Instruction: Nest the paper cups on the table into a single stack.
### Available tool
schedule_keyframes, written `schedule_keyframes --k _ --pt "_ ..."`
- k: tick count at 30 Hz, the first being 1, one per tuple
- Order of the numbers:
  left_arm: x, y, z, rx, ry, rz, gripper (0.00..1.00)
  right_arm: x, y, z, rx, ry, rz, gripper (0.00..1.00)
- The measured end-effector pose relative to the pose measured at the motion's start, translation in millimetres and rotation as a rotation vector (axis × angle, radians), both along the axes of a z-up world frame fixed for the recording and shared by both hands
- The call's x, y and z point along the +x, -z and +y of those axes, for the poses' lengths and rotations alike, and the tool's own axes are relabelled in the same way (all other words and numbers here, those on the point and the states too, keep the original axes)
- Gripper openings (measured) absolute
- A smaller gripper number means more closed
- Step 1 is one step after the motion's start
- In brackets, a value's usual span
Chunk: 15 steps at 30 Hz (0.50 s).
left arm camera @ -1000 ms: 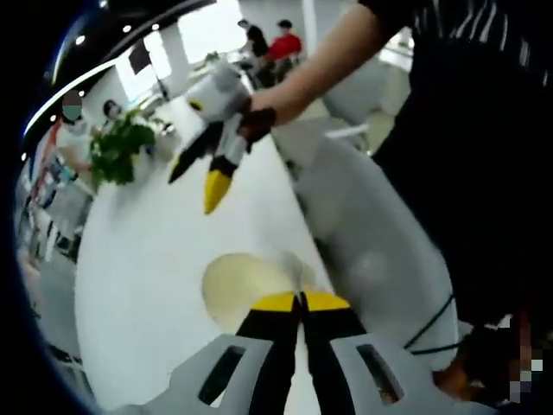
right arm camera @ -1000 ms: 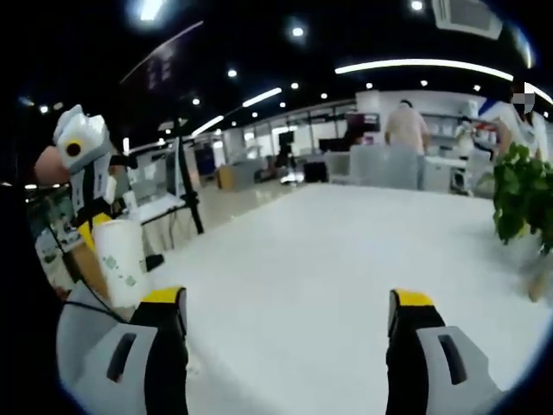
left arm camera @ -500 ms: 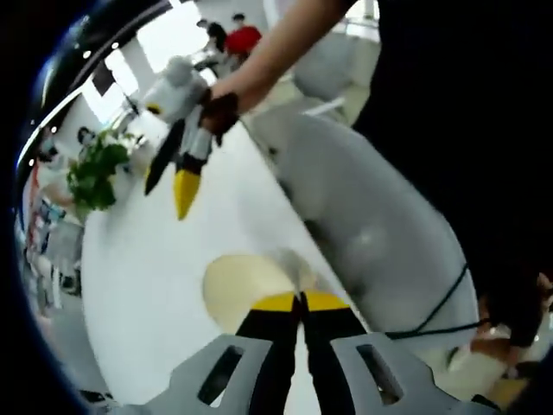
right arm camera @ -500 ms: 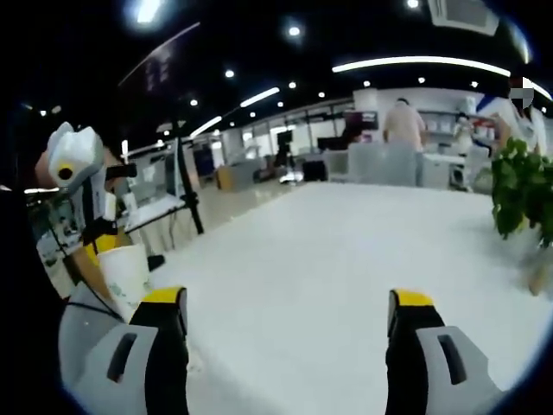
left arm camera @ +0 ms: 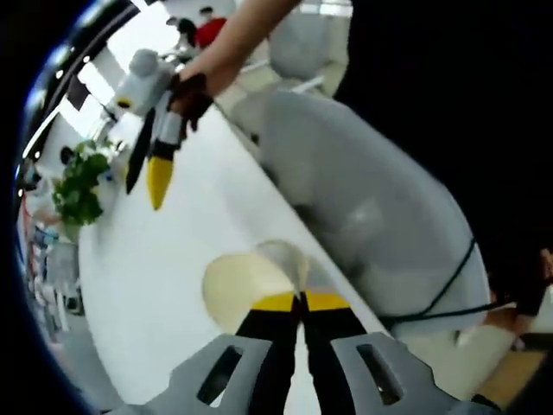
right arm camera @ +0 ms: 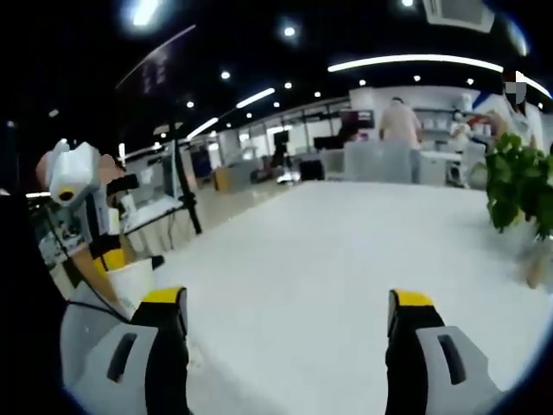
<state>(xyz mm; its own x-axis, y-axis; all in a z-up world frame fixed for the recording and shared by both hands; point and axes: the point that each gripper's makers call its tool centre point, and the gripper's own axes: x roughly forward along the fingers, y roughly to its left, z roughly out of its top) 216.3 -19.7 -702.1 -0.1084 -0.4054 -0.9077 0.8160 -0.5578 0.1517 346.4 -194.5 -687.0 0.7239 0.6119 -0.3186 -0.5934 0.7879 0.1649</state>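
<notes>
Left gripper (left arm camera: 301,300) jaws pinched tight on the paper cup (left arm camera: 246,281) rim, cup held just over the white table (left arm camera: 164,259) edge; right gripper (right arm camera: 289,303) jaws spread wide, holding nothing, above the table.

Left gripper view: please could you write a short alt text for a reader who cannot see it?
The left gripper is shut on the rim of a paper cup above a white table. The right gripper, held in a person's hand, hangs over the table near a green plant.
</notes>
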Motion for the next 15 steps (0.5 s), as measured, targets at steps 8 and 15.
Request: schedule_keyframes --k 8,15 --pt "-2.9 7.0 -3 0.018 0.042 -0.011 0.00 -5 4.3 -3 0.009 0.010 0.009 0.94" --pt "-5.1 18.6 -6 0.048 0.090 -0.041 0.00 -10 6.9 -5 0.015 0.012 0.015 0.94"
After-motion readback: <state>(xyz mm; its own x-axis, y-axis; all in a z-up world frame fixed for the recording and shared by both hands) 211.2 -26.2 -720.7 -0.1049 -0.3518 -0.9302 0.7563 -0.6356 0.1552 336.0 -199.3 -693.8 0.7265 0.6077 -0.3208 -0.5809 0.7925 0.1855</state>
